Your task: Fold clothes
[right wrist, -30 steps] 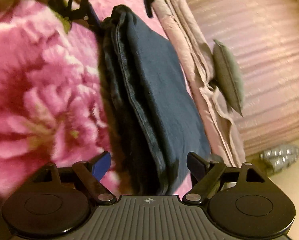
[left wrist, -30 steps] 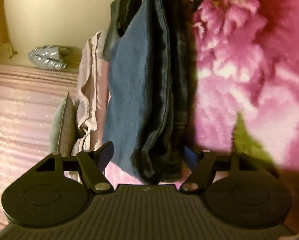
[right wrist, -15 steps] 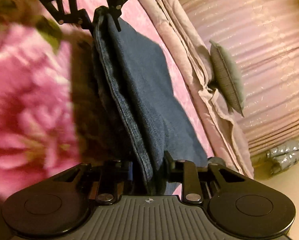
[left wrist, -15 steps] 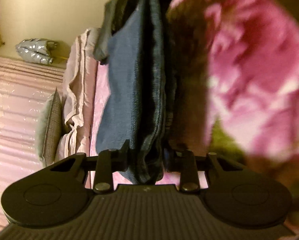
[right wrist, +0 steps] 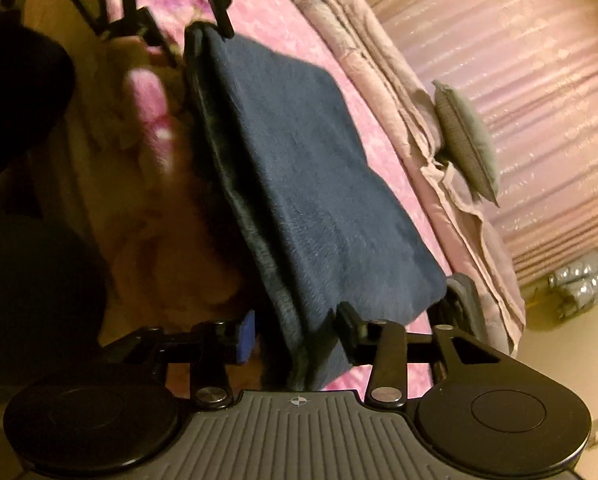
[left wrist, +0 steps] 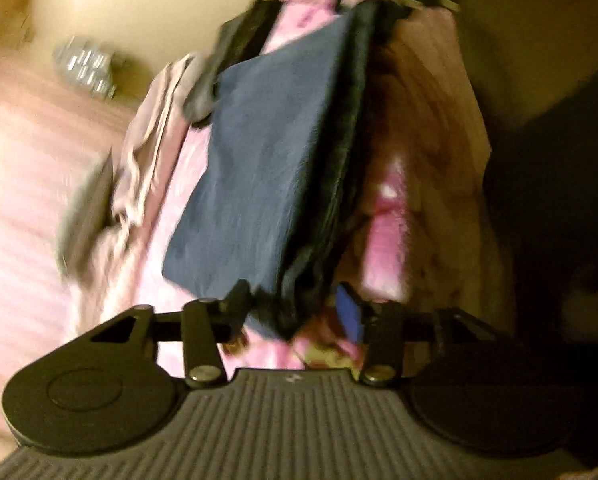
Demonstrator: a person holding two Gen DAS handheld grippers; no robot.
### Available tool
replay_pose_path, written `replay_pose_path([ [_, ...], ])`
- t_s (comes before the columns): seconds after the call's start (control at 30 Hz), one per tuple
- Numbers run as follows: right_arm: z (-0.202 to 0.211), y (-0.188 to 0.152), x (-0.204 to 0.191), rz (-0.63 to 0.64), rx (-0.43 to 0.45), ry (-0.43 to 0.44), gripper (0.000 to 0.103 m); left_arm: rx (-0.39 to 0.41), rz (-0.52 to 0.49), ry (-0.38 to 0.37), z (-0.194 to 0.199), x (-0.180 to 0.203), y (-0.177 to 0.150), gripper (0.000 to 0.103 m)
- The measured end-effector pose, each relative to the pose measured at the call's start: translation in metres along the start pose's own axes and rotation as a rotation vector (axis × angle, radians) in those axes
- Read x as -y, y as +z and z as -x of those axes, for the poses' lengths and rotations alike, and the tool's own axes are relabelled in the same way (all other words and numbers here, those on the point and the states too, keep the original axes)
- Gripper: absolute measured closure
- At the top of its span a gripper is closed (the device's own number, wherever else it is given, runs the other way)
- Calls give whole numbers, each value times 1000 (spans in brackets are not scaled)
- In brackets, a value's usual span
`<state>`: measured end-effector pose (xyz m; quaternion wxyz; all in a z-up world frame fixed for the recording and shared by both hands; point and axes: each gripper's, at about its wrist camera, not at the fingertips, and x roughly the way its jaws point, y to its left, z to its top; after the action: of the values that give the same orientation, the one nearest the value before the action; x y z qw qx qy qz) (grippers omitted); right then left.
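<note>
Between both grippers: folded dark-blue denim garment (right wrist: 319, 184) hangs above pink bedspread (right wrist: 283, 20) | left gripper (left wrist: 295, 312) and right gripper (right wrist: 295, 336) jaws just reopening partway, denim between them, grip uncertain | folded; laying down remains

My left tool (left wrist: 295, 312) is matte black, with a ribbed grey base, round side discs, silver screws and one blue pad. My right tool (right wrist: 295, 330) matches, with a small crosshair mark on its base.
</note>
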<state>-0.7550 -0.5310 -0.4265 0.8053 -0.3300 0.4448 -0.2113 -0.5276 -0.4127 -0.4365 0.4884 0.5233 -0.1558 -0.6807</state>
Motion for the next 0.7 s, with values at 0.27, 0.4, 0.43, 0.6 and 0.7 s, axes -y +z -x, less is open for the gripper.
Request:
replay_pose_path([
  [0.27, 28, 23, -3, -77, 65, 23, 41, 80, 607, -108, 29, -83, -44, 41],
  [0.4, 27, 41, -1, -121, 116, 27, 30, 105, 820, -138, 12, -127, -54, 40],
  [0.43, 26, 45, 3, -147, 132, 24, 30, 99, 863, -160, 0, -138, -55, 40],
  [0.6, 12, 48, 54, -495, 212, 113, 30, 71, 1012, -262, -60, -170, -55, 40],
  [0.7, -18, 34, 96, -697, 178, 141, 30, 48, 1071, -331, -97, -182, -56, 44],
])
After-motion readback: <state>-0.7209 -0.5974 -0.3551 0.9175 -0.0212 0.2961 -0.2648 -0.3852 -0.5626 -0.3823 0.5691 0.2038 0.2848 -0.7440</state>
